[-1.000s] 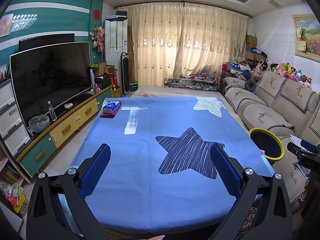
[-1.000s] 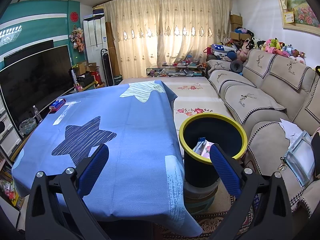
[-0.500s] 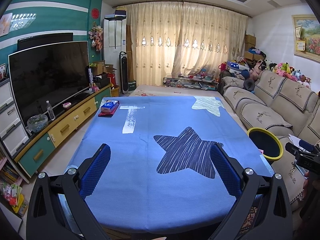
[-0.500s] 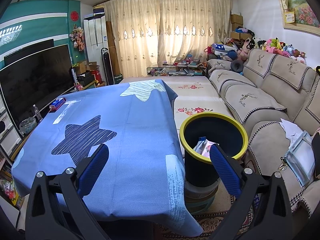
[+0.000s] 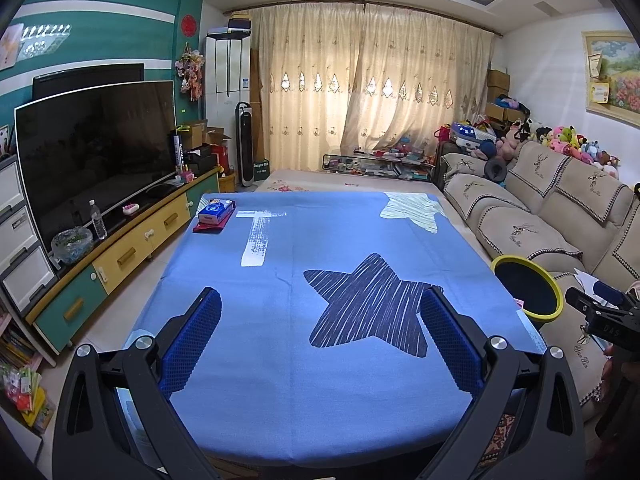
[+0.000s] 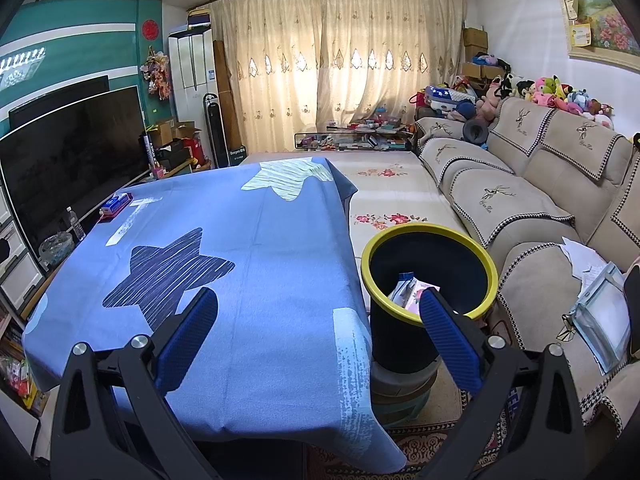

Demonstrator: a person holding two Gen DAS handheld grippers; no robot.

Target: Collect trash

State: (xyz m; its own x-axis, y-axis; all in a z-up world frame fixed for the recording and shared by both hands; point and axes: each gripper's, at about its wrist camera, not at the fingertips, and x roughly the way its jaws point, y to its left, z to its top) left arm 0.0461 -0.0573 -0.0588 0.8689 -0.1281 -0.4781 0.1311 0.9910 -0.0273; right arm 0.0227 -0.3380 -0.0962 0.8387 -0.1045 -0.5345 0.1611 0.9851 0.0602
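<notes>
A black bin with a yellow rim (image 6: 430, 268) stands on a stool to the right of the table, with crumpled wrappers (image 6: 408, 290) inside; it also shows in the left wrist view (image 5: 526, 292). My right gripper (image 6: 318, 300) is open and empty, hovering over the table's near right corner beside the bin. My left gripper (image 5: 320, 304) is open and empty above the near edge of the table covered in a blue star cloth (image 5: 312, 248). A blue tissue pack (image 5: 216, 212) lies on a red item at the far left corner.
A TV (image 5: 92, 148) on a low cabinet runs along the left. A beige sofa (image 6: 540, 200) with papers (image 6: 600, 304) on it lines the right. A cluttered glass table (image 5: 376, 162) stands by the curtains at the back.
The left gripper has drifted slightly back and up, so the table looks a little farther. The right gripper has barely moved. Both stay open and empty.
</notes>
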